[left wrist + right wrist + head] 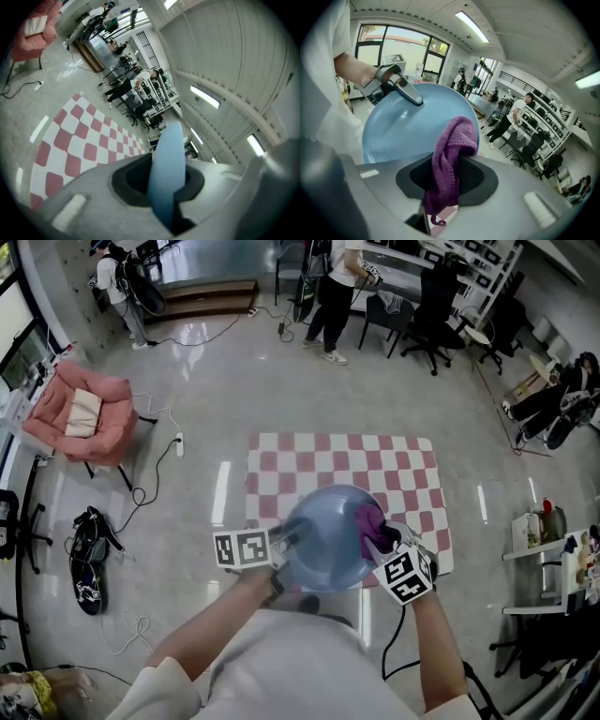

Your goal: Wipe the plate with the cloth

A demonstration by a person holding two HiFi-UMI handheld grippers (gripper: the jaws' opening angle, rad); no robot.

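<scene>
A blue plate (328, 538) is held in the air at the lower centre of the head view, over the near edge of a red-and-white checked mat (412, 465) on the floor. From above it shows as a nearly full disc, its hollow face turned up toward the camera and toward the right side.

The left gripper (289, 540) comes in from the left and pinches the plate's left rim. In the left gripper view the plate (168, 159) is seen edge-on between the two jaws, which close on it from either side. The thin blue edge runs from the bottom centre of the frame upward, leaning a little to the right.

The right gripper (382, 538) reaches in from the lower right. Its jaws are pressed together on a purple cloth (450, 159). In the right gripper view the cloth's long axis runs up the middle of the frame, from a loose thread at the bottom to a folded bulge at the top. That bulge lies against the lower right part of the plate's face; whether it presses or only touches I cannot tell. In this view the plate fills the centre left as a wide oval, with the left gripper's jaw hooked over its upper left rim.

A pink chair (80, 418) stands well apart at the left of the head view.
</scene>
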